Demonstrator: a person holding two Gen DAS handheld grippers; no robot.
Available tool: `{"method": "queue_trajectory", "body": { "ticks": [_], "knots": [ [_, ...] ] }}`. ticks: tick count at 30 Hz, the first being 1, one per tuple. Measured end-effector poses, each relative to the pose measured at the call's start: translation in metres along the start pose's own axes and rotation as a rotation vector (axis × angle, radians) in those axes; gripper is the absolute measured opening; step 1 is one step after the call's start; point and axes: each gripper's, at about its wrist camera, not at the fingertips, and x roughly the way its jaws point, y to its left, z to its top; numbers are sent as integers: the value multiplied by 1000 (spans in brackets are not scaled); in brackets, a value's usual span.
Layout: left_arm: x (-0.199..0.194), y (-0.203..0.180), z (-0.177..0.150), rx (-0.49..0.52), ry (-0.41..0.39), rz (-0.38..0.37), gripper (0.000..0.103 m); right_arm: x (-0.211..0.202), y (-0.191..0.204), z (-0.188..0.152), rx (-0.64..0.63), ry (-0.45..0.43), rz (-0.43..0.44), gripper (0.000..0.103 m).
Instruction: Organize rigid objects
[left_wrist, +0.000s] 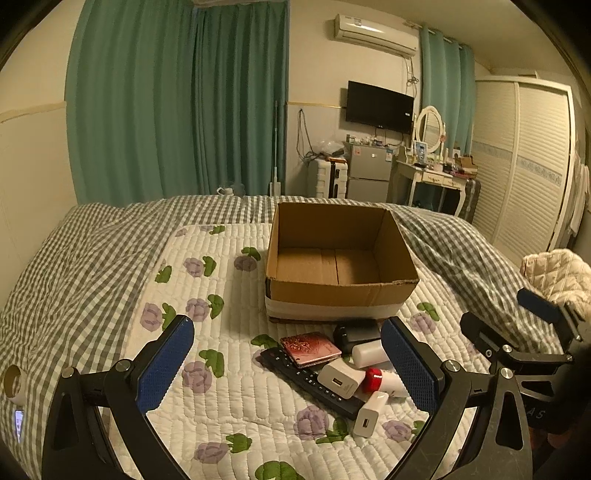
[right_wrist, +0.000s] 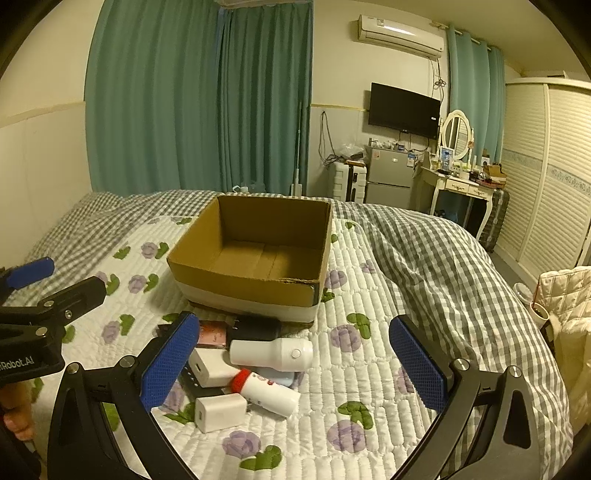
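Small hard objects lie heaped on the quilted floral bedspread (left_wrist: 207, 402), just in front of the near wall of the cardboard box (left_wrist: 338, 291). The box is open-topped, plain corrugated brown inside with a white band round its base, and nothing sits on its floor. In the heap a long black remote control (left_wrist: 314, 384) lies flat with a glossy pink patterned case (left_wrist: 309, 349) resting across its far end. Two boxy white USB chargers (left_wrist: 341, 378) sit beside a smooth white cylinder with a red band (right_wrist: 264, 391), and a larger rounded white bottle-shaped thing (right_wrist: 271, 354) lies on its side against a dark block (left_wrist: 356, 332). The left gripper (left_wrist: 286, 369) hovers with its blue dimpled pads spread wide, holding nothing. The right gripper (right_wrist: 291, 363) is likewise wide apart and empty, beside the heap.
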Motion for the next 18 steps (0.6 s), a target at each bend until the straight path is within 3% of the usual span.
{"method": "queue_trajectory", "body": {
  "ticks": [6, 9, 13, 18],
  "knots": [
    [15, -7, -9, -20, 77, 24, 103, 16, -7, 12, -28, 57, 25, 103],
    [40, -18, -29, -33, 183, -5, 103, 34, -17, 14, -54, 115, 26, 103],
    [73, -41, -66, -30, 339, -48, 100, 60, -22, -1, -204, 190, 9, 103],
    [94, -69, -91, 61, 442, -84, 76, 94, -35, -37, -252, 326, 72, 103]
  ]
}}
